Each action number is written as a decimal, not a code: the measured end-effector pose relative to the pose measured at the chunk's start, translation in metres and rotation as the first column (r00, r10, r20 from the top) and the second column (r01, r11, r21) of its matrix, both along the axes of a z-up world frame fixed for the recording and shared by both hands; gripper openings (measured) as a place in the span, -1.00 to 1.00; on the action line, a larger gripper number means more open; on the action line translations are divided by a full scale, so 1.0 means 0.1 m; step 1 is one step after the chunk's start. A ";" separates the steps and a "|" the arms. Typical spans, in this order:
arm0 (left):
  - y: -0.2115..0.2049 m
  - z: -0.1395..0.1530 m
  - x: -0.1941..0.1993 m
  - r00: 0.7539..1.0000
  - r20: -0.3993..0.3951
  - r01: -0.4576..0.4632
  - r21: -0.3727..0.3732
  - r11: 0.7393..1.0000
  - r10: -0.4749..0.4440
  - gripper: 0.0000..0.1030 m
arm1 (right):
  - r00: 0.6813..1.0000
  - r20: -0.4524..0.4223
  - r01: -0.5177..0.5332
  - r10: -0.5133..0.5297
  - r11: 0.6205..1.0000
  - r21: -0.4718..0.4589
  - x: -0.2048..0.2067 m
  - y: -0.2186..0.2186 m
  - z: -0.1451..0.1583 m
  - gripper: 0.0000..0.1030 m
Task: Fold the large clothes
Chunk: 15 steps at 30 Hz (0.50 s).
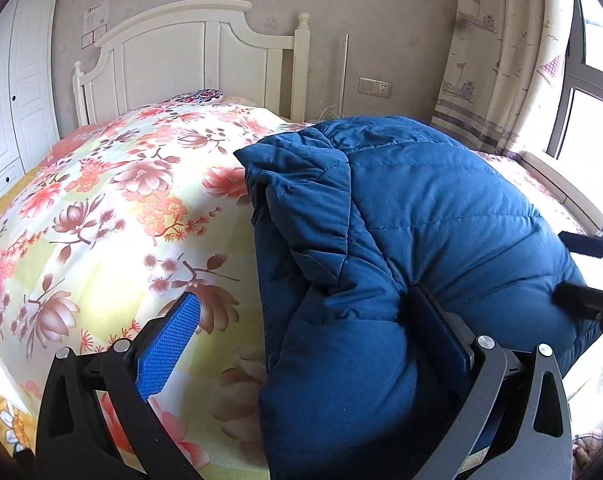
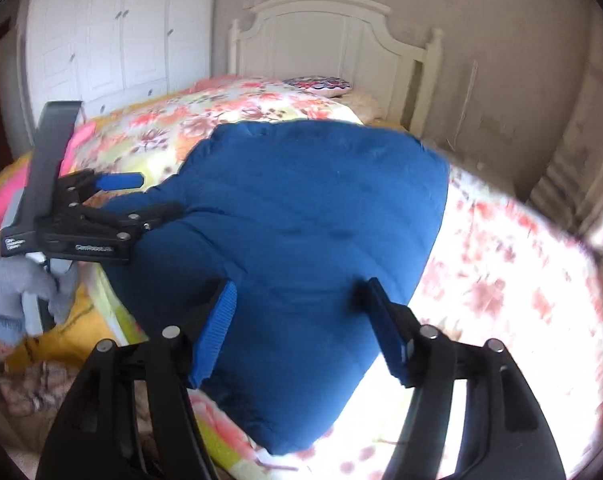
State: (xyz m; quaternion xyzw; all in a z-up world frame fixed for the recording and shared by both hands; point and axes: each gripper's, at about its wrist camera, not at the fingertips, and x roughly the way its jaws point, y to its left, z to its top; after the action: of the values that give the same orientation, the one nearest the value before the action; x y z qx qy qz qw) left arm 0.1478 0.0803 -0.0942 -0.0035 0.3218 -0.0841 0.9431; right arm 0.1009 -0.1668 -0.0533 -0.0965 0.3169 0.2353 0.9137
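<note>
A blue quilted padded jacket (image 1: 401,240) lies folded in a thick bundle on the floral quilt (image 1: 113,208) of the bed. My left gripper (image 1: 301,316) is open at the jacket's left edge: its left pad rests over the quilt, its right finger presses into the jacket's padding. It also shows in the right wrist view (image 2: 141,196) at the jacket's left side. My right gripper (image 2: 297,300) is open just over the near part of the jacket (image 2: 301,216), both blue pads spread wide. Its fingertips (image 1: 581,244) show at the right edge of the left wrist view.
A white headboard (image 1: 193,56) and a patterned pillow (image 2: 321,84) stand at the far end of the bed. A white wardrobe (image 2: 113,32) is on the left. A curtain (image 1: 501,52) and window are on the right.
</note>
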 end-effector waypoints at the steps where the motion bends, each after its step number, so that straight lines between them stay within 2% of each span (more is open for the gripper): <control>1: 0.00 0.00 0.00 1.000 0.000 0.000 0.000 1.000 0.000 0.91 | 1.000 -0.004 0.001 -0.001 1.000 0.003 0.02 0.01 0.00 0.39; 4: 0.00 0.00 0.00 1.000 -0.002 0.002 0.007 1.000 -0.002 0.91 | 1.000 -0.009 0.005 -0.005 1.000 -0.030 0.02 0.06 0.04 0.44; 6: 0.00 0.01 0.00 1.000 -0.007 0.003 0.010 1.000 -0.003 0.91 | 1.000 -0.027 0.004 -0.004 1.000 -0.010 0.02 0.03 0.08 0.45; 10: -0.04 0.08 -0.03 1.000 -0.005 0.011 0.057 0.998 -0.010 0.91 | 0.997 -0.061 0.046 -0.040 0.994 0.096 0.04 -0.27 0.22 0.48; 15: -0.09 0.16 -0.04 1.000 -0.013 0.005 0.088 0.996 -0.004 0.91 | 0.988 -0.092 0.140 -0.123 0.969 0.204 0.12 -0.63 0.30 0.68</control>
State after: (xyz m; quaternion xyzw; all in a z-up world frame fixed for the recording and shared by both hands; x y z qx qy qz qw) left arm 0.1442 0.0712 -0.0786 0.0381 0.3312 -0.0719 0.9401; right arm 0.1131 -0.2299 -0.0238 0.0310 0.3317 0.2099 0.9192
